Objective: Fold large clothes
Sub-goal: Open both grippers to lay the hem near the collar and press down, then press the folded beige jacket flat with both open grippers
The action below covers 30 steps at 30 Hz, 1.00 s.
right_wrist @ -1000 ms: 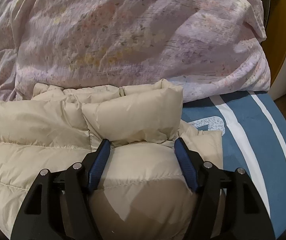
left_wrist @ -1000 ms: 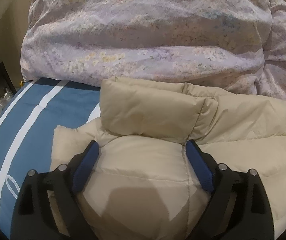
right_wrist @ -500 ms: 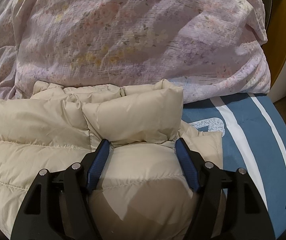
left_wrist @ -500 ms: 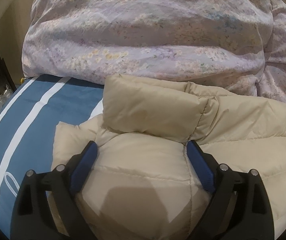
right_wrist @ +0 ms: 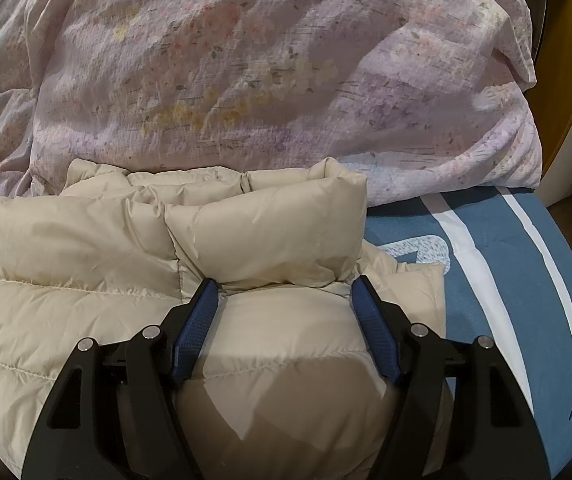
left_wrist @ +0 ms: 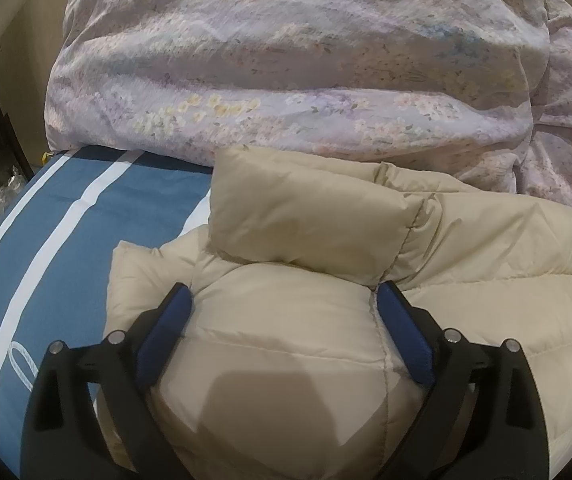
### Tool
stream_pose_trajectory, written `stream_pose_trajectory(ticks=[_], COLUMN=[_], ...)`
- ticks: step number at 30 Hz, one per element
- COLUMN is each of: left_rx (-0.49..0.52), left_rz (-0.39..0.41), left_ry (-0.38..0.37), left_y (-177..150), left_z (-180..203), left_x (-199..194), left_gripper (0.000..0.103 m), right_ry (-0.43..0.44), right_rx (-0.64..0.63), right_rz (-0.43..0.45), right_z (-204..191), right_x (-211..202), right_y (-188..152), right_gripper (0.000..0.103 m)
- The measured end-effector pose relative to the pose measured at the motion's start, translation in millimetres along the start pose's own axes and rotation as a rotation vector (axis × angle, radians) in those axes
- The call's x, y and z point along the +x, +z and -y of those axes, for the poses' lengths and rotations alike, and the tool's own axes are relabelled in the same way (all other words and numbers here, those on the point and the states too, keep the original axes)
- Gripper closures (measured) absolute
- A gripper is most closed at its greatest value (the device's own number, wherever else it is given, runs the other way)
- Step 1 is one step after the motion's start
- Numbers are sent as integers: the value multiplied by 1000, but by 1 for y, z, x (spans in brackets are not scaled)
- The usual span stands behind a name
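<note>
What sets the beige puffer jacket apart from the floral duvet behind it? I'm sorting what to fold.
The puffer jacket is plain beige, quilted in stitched panels; the duvet is lilac with a flower print. The jacket lies low and in front; the duvet is piled higher behind. Both rest on the blue striped sheet.

The cream puffer jacket (right_wrist: 98, 300) lies folded on the blue bedsheet (right_wrist: 498, 280), and everything sits around it. The right gripper (right_wrist: 286, 300) straddles a puffed bulge at the jacket's near edge, its blue pads (right_wrist: 196, 336) spread wide and pressing into the padding on both sides. Just beyond the fingertips a thick quilted roll of the jacket stands up. Behind the jacket the lilac floral duvet (right_wrist: 266, 72) is heaped, touching its far edge. To the jacket's right the sheet shows white stripes (right_wrist: 554, 280).
</note>
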<state>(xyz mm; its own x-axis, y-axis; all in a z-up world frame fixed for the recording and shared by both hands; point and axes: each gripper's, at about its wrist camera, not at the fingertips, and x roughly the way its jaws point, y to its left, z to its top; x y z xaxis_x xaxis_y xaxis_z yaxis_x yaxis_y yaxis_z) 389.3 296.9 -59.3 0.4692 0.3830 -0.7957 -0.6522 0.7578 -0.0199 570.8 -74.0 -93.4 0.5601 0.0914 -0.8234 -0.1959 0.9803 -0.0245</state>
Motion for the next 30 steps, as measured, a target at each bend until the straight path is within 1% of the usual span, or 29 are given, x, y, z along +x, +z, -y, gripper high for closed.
stream_pose_trajectory(ticks=[19, 20, 30], left_rx=[1, 2, 0], left_rz=[1, 12, 5], left_ry=[0, 2, -4], left_y=[-1, -1, -5], left_z=[0, 0, -1], left_x=[2, 2, 5], left_gripper=[8, 8, 7], right_ry=[0, 0, -4], right_rx=[1, 1, 2], right_rz=[-2, -2, -9], right_z=[-1, -1, -1], right_x=[1, 1, 1], right_y=[1, 1, 1], right_gripper=[31, 31, 31])
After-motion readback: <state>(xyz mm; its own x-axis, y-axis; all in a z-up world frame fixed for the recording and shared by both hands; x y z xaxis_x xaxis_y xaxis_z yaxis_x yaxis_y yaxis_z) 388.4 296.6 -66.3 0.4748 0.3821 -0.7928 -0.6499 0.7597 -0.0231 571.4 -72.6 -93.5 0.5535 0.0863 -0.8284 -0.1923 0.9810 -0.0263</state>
